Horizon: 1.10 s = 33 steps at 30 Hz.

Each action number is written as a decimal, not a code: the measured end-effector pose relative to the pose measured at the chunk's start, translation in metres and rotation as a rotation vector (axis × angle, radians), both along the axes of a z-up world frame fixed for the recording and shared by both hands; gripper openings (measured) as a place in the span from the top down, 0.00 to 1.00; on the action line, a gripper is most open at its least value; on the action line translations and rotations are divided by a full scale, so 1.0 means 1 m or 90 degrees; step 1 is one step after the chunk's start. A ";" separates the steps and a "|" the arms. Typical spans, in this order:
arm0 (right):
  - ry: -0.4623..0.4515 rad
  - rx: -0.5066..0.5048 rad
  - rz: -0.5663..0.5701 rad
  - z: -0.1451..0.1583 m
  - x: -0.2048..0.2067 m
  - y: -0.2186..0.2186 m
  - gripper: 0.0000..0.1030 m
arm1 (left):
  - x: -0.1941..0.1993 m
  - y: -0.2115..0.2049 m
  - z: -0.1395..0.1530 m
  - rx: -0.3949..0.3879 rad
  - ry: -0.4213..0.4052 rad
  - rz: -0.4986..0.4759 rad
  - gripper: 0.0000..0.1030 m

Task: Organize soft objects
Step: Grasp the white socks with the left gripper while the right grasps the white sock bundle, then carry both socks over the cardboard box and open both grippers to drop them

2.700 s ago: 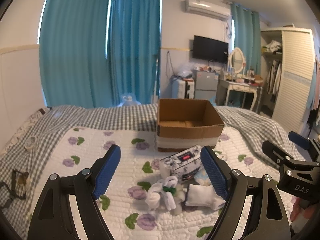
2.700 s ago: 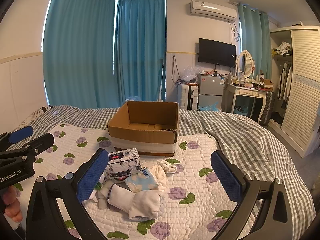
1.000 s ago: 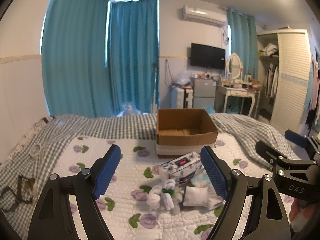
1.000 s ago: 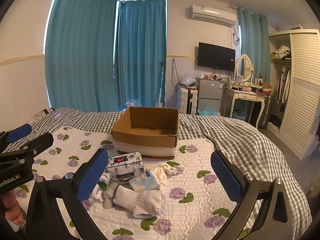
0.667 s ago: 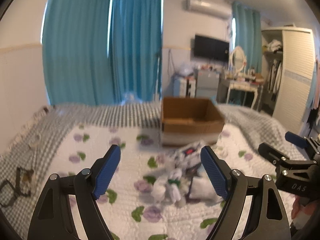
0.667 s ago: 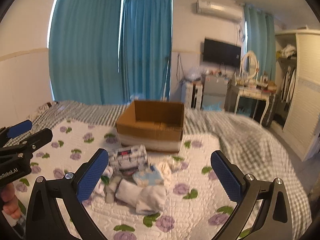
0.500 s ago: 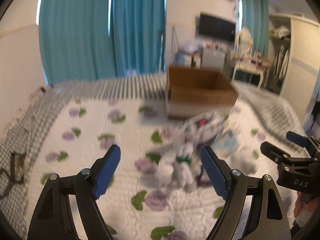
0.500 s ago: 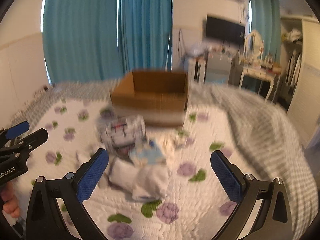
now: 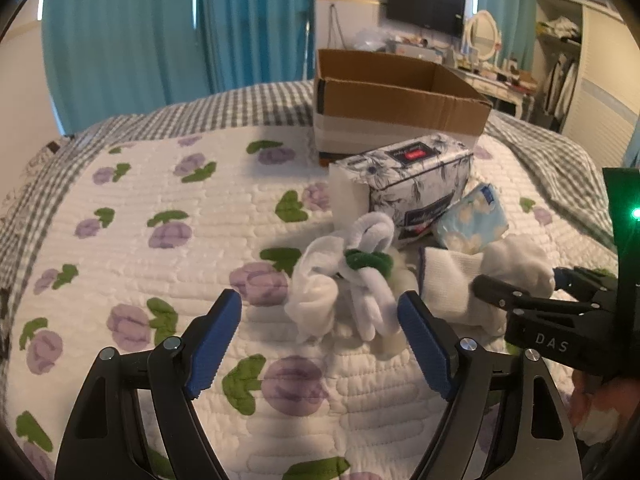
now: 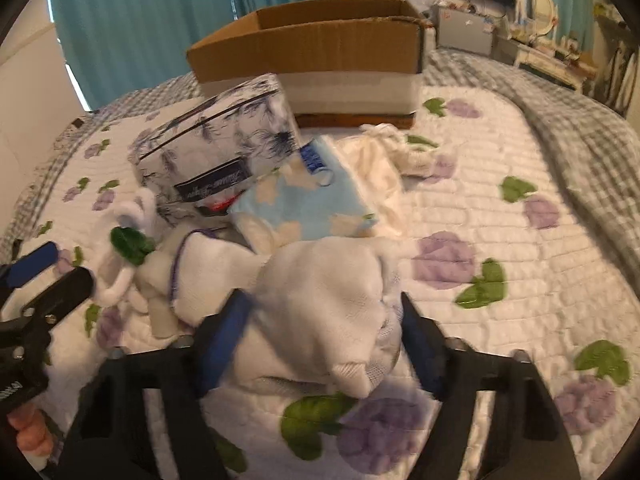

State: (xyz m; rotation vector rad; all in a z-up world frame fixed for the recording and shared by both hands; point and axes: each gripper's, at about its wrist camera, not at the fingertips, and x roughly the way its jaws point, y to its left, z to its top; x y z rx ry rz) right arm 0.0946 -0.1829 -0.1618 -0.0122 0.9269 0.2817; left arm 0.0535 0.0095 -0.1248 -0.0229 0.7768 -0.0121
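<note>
both grippers have dropped from a high, level view of the room to just above the pile of soft objects on the quilt (image 9: 160, 208). left to right: the left gripper (image 9: 320, 344) has come in low with its jaws wide apart and empty, the knotted white socks with a green band (image 9: 356, 276) lying just ahead, between its tips. next, the floral tissue pack (image 9: 416, 176) leans on the heap, with a light-blue pouch (image 9: 472, 220) beside it. furthest right, the right gripper (image 10: 324, 332) now straddles the rolled white sock (image 10: 320, 304), its jaws close on either side; motion blur hides whether the pads already press the cloth. judged from this, the first pick is starting and nothing has reached the cardboard box (image 10: 320, 40) behind the pile. the box floor is out of sight in both views, and the far side of the heap is covered by the tissue pack.
</note>
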 end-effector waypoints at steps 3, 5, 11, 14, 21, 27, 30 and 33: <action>-0.015 0.011 0.002 0.010 -0.009 -0.003 0.44 | -0.001 0.002 0.002 -0.003 -0.006 -0.002 0.22; -0.032 0.010 -0.005 0.021 -0.017 -0.007 0.46 | -0.001 0.002 0.005 -0.008 -0.010 -0.007 0.22; -0.096 0.016 -0.018 0.062 -0.032 -0.018 0.46 | 0.006 -0.007 0.011 -0.008 -0.018 -0.032 0.23; -0.107 0.016 -0.024 0.069 -0.030 -0.021 0.46 | 0.020 -0.013 0.009 -0.004 -0.016 -0.044 0.39; -0.091 0.013 -0.019 0.058 -0.022 -0.022 0.46 | 0.059 -0.020 -0.014 -0.001 0.035 -0.064 0.60; -0.089 0.018 -0.015 0.056 -0.018 -0.022 0.46 | 0.053 -0.021 -0.017 0.018 0.026 -0.073 0.76; -0.094 0.018 -0.015 0.058 -0.021 -0.023 0.46 | 0.044 -0.020 -0.009 0.014 0.015 -0.079 0.77; -0.106 0.018 -0.013 0.066 -0.028 -0.022 0.46 | 0.031 -0.021 0.006 0.015 -0.006 -0.087 0.77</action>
